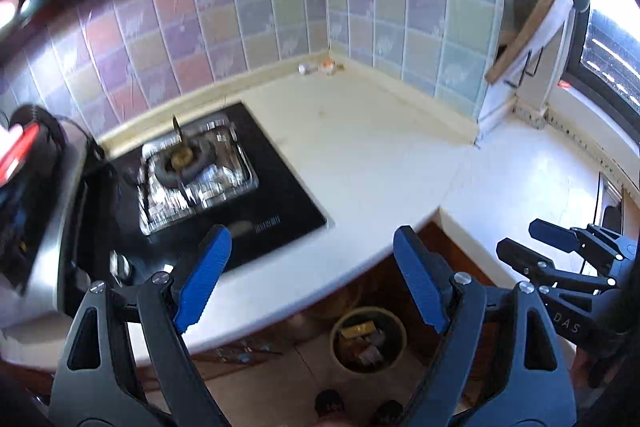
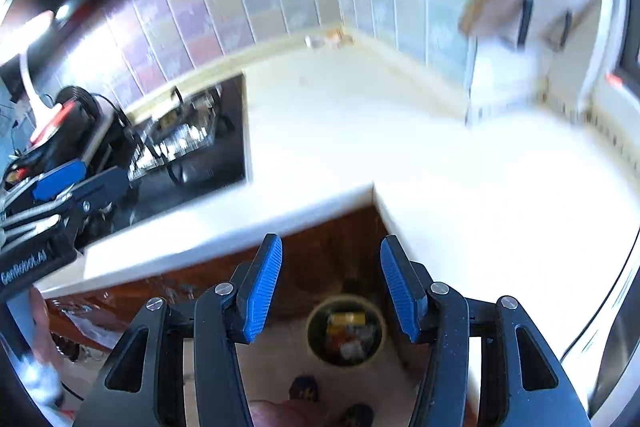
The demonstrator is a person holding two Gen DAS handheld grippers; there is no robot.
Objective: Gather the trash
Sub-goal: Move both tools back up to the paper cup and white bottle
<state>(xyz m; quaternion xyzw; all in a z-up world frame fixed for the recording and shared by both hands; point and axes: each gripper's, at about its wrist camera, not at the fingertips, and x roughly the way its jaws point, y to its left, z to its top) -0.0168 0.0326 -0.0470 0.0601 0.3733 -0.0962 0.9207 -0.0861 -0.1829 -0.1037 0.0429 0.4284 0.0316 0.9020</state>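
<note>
A round yellow-rimmed trash bin (image 1: 369, 339) stands on the floor below the counter's inner corner, with wrappers and scraps inside; it also shows in the right wrist view (image 2: 346, 330). Small bits of trash (image 1: 326, 66) lie in the far corner of the cream countertop (image 1: 360, 147), blurred in the right wrist view (image 2: 330, 39). My left gripper (image 1: 310, 279) is open and empty above the counter edge and bin. My right gripper (image 2: 330, 287) is open and empty above the bin. Each gripper shows in the other's view: the right one (image 1: 532, 243), the left one (image 2: 76, 183).
A black gas hob (image 1: 224, 195) with a foil-lined burner (image 1: 192, 171) sits on the counter's left. A steel pot (image 1: 44, 211) stands at far left. Wooden cutting boards (image 1: 524, 31) lean by the window at right. Tiled walls back the counter. Dark wood cabinets (image 2: 200, 279) lie below.
</note>
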